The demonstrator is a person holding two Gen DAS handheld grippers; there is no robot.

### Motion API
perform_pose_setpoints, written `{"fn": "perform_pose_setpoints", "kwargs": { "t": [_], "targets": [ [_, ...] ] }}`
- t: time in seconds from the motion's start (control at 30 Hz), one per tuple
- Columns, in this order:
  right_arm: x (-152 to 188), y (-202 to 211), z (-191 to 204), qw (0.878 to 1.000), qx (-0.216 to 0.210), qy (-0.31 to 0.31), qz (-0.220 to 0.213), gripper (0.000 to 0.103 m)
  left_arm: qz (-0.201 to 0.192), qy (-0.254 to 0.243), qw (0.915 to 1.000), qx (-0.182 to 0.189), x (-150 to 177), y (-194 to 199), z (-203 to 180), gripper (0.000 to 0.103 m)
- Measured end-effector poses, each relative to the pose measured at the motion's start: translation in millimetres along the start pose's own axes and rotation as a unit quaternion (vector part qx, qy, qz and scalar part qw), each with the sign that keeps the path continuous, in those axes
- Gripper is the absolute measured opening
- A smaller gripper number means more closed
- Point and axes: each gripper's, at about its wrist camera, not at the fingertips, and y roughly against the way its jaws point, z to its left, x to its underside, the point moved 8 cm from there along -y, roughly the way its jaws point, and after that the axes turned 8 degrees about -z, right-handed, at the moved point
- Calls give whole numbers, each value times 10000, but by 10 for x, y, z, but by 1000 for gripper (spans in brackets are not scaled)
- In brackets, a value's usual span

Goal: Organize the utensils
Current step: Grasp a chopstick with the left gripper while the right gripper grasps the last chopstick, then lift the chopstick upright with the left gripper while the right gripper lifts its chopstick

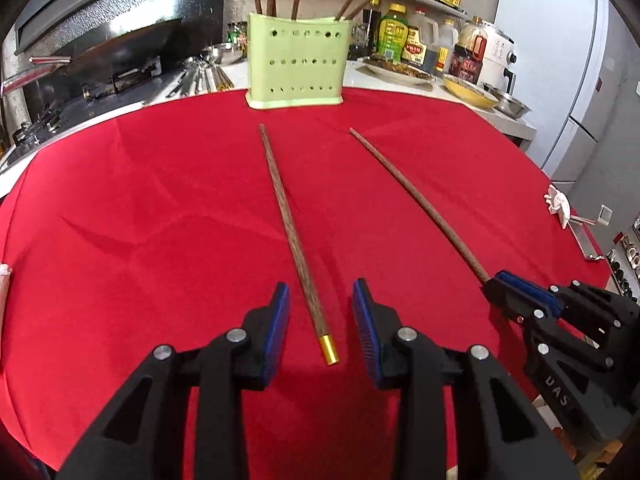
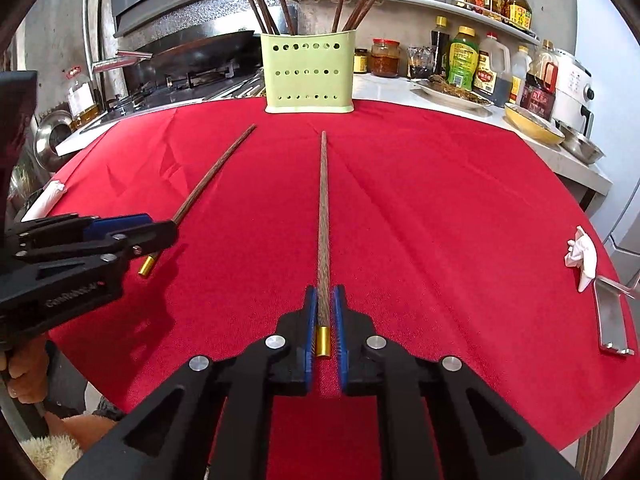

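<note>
Two long dark wooden chopsticks with gold caps lie on a red cloth [image 1: 140, 200]. My left gripper [image 1: 321, 285] is open and straddles the capped end of the left chopstick [image 1: 288, 220]; its blue pads stand clear of the wood on both sides. My right gripper [image 2: 324, 290] is shut on the right chopstick [image 2: 323, 208] just above its gold cap. In the left wrist view the right gripper [image 1: 498, 284] holds that chopstick [image 1: 416, 204] by its near end. A pale green perforated holder [image 2: 308, 72] at the cloth's far edge contains several upright chopsticks.
A crumpled white tissue [image 2: 580, 252] and a metal tool [image 2: 610, 320] lie at the cloth's right edge. Behind the holder are a wok [image 2: 200, 52] on a stove, sauce bottles [image 2: 462, 58], and bowls [image 2: 532, 124] on the counter.
</note>
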Motion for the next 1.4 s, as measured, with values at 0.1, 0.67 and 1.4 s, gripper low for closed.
{"fn": "perform_pose_setpoints", "kwargs": {
  "t": [0.1,0.67,1.4],
  "targets": [
    [3,-1,-30,10000,-43,-67,-1,11,7,-132,9998,-177,-2,-34,-12,22],
    [132,159,7,9995,-229,-4,-204,27,-43,-436,9971,-629,269,320,348,7],
    [-30,-28,24,9993,-54,3,-369,7,-231,-253,9967,-742,156,215,431,7]
  ]
}}
